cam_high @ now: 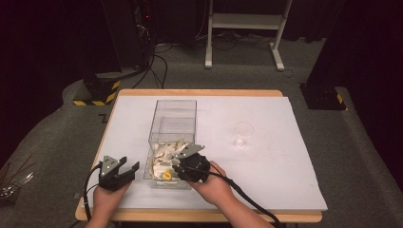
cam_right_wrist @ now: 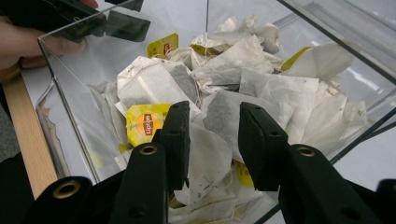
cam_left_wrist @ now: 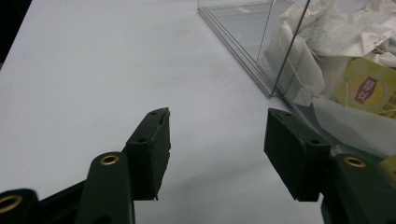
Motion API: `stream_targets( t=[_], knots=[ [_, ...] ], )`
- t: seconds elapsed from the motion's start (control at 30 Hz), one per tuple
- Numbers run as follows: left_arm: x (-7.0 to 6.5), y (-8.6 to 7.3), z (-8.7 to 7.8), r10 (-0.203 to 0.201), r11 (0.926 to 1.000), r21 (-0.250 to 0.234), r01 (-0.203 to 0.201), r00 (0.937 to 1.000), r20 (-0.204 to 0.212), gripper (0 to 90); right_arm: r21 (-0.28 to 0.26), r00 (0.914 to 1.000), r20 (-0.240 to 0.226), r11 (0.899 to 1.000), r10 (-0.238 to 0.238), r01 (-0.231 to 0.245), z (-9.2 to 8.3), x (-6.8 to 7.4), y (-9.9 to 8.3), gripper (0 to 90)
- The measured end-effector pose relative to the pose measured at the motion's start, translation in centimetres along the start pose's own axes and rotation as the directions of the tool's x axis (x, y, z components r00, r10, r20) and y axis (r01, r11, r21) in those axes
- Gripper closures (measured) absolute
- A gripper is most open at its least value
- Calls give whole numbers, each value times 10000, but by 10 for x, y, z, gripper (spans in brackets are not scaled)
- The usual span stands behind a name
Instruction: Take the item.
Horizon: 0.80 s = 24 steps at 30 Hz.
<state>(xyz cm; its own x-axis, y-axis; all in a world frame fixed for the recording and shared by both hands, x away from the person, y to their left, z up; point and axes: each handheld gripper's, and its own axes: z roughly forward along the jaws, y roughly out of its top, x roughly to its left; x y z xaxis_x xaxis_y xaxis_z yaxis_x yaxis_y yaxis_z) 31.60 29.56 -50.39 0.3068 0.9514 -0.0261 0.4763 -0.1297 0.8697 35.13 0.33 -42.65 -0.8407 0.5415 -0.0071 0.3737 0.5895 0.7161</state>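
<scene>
Two hand-held grippers at the near edge of a white table (cam_high: 285,156). Left gripper (cam_high: 124,172) held low over bare tabletop just left of a clear plastic box (cam_high: 172,124), jaws spread wide with nothing between them; same wide gap in the left gripper view (cam_left_wrist: 217,140), with the box wall (cam_left_wrist: 243,42) just beyond the right jaw. Right gripper (cam_high: 183,159) tipped down into the near end of the box, above a heap of white tea bags (cam_high: 164,154). Jaws in the right gripper view (cam_right_wrist: 214,135) partly parted, straddling a tea bag (cam_right_wrist: 219,114) at the top of the heap; cannot tell whether pressed on it. Yellow tags (cam_right_wrist: 144,123) scattered among the bags. Far half of the box holding no bags. Small clear glass (cam_high: 243,135) standing well to the right of the box, apart from both grippers.
</scene>
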Motion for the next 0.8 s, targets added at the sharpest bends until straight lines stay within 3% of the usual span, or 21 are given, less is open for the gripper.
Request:
stream_targets(
  t=[0.17,0.5,0.8],
  knots=[
    [0,0,0,6,10000,-12,-6,10000,-9,411,167,10000,61,9998,-71,70,1,0,-1,670],
    [1,0,0,-66,10000,-21,66,10000,37,411,369,9994,-17,9987,-353,353,2,5,-3,881],
    [0,0,-1,-39,10000,-31,39,10000,18,411,-305,9989,115,9985,-458,461,-6,7,-4,899]
  ],
)
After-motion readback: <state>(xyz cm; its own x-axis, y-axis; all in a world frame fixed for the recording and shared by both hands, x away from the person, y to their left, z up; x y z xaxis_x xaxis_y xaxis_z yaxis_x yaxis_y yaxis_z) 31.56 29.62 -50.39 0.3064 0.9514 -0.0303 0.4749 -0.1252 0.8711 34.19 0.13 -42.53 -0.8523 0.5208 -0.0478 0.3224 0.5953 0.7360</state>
